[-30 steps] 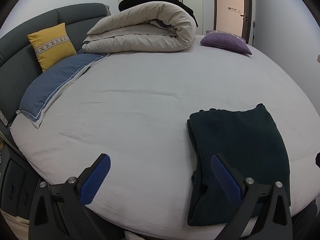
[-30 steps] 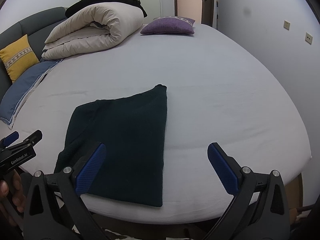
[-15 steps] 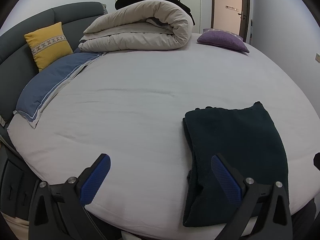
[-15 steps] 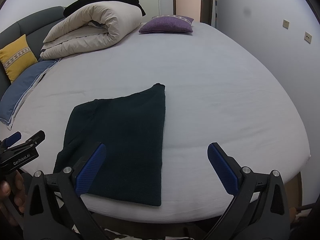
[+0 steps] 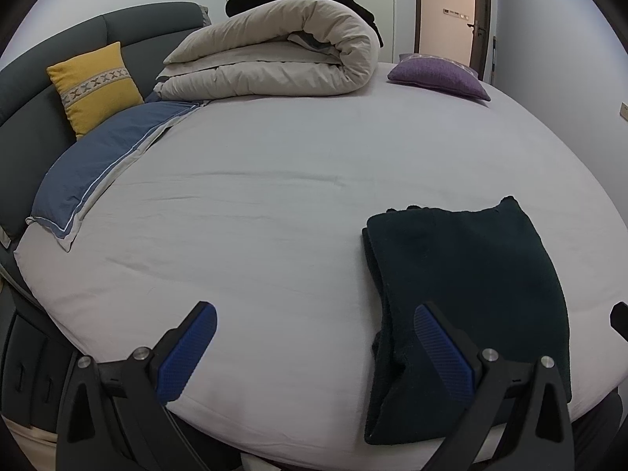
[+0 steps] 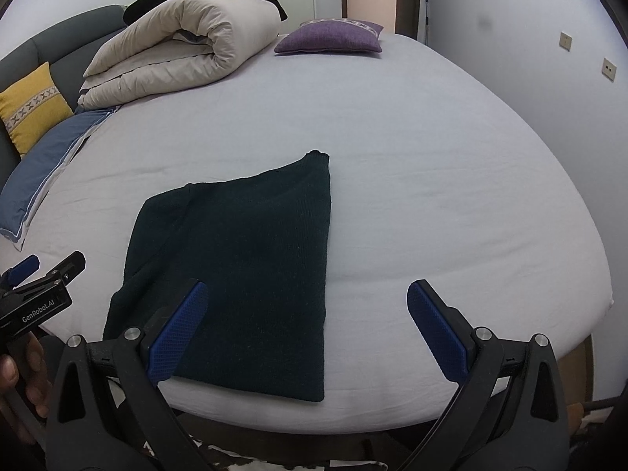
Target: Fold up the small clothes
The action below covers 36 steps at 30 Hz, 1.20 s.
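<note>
A dark green knit garment (image 6: 243, 259) lies folded into a rectangle on the grey bed sheet (image 6: 431, 180), close to the near edge. In the left wrist view the garment (image 5: 471, 274) sits at the right, with thick folded layers along its left side. My left gripper (image 5: 314, 349) hovers open above the near edge of the bed, its right finger over the garment's near left corner. My right gripper (image 6: 306, 329) is open too, its left finger over the garment's near end and its right finger over bare sheet. Neither holds anything. The left gripper (image 6: 23, 274) shows at the right wrist view's left edge, held by a hand (image 6: 19, 384).
A rolled beige duvet (image 5: 282, 59) with a black item on top lies at the far side. A purple cushion (image 5: 439, 76) sits far right, a yellow cushion (image 5: 94, 82) and blue pillow (image 5: 102, 157) far left against a grey headboard (image 5: 39, 59). An open door (image 5: 447, 8) is behind.
Both grippers have drawn slightly back and up from the bed, staying open. The garment has not moved.
</note>
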### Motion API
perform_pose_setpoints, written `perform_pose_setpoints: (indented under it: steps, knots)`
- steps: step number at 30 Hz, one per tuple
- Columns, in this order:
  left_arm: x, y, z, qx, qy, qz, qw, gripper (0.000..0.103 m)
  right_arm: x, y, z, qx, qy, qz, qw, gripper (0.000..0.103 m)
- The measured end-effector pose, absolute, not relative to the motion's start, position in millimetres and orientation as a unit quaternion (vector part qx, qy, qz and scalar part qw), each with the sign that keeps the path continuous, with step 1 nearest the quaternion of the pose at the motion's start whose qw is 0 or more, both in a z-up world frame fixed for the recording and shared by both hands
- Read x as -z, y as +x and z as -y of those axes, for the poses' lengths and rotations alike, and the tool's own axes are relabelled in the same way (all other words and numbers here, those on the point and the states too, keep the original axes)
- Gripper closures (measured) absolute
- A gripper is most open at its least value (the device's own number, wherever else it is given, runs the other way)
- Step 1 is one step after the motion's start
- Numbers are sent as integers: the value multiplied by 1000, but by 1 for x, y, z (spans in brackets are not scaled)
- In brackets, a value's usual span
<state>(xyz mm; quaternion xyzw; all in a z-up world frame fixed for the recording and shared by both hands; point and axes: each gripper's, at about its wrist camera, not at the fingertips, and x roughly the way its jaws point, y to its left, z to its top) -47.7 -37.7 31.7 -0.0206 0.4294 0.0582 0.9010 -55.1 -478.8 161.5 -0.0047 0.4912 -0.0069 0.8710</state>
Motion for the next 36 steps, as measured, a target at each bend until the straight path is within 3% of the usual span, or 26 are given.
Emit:
perform_pose_setpoints:
  steps: [36]
  knots:
    - [-18,-42,33,-57,-23,-440,896,0,-153,-56,463,9,-11,-499,866,0]
